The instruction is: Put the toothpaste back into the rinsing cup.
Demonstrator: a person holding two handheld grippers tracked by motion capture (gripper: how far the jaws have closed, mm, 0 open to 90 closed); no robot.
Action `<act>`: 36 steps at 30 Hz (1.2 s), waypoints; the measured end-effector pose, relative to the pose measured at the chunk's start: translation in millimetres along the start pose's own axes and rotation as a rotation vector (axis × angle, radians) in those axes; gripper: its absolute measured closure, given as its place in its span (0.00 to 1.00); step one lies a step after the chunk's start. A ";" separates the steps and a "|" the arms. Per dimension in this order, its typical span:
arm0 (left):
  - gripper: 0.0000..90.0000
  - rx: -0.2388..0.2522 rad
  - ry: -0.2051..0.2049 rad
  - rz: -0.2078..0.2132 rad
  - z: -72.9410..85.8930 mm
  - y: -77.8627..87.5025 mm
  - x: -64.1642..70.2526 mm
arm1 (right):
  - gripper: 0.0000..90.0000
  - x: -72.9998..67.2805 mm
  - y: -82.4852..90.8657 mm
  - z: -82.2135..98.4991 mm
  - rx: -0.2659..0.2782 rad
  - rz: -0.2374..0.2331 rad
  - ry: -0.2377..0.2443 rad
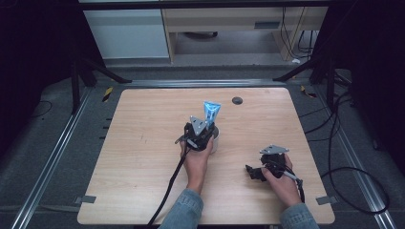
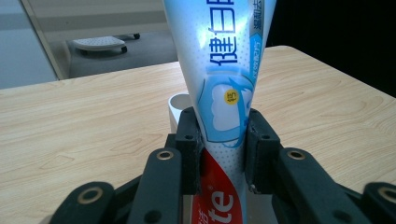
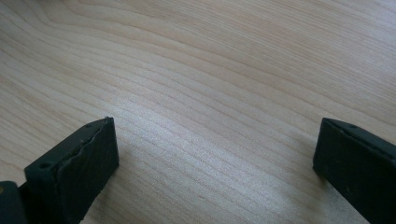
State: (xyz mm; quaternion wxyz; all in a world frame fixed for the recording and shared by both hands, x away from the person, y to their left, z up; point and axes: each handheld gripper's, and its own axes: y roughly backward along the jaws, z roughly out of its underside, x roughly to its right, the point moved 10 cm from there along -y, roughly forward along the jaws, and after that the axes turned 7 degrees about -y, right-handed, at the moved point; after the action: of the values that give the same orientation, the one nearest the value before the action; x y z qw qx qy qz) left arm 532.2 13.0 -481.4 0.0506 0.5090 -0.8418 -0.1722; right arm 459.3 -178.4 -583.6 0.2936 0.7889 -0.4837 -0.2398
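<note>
A blue, white and red toothpaste tube (image 2: 224, 93) stands upright with its flat end up, lower end in a white cup (image 2: 180, 106). My left gripper (image 2: 223, 140) is shut on the tube, its black pads (image 2: 189, 135) pressing both sides just above the cup. In the high view the same left gripper (image 1: 199, 133) sits mid-table over the cup (image 1: 213, 141), with the tube (image 1: 210, 112) rising behind it. My right gripper (image 1: 252, 172) rests low near the table's front right, pointing left. Its jaws stand wide apart in the right gripper view (image 3: 215, 154), with bare wood between them.
The wooden table (image 1: 143, 143) has a small dark round grommet (image 1: 237, 100) near its far edge. Black cables trail off both grippers and lie on the floor at the right. A cabinet and a desk stand beyond the table.
</note>
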 end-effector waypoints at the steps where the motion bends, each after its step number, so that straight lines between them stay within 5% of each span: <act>1: 0.78 0.000 -0.001 0.001 0.0 0.0 0.0 | 0.00 -0.1 0.0 0.0 0.000 0.000 -0.002; 36: 0.69 0.011 -0.001 -0.020 2.9 2.3 -4.0 | 0.00 -0.1 0.0 0.0 0.000 0.000 -0.001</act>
State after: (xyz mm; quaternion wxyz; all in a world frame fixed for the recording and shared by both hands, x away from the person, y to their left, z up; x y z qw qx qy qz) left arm 531.4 18.1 -483.0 0.0458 0.5175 -0.8378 -0.1680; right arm 459.3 -178.4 -583.6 0.2933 0.7887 -0.4839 -0.2403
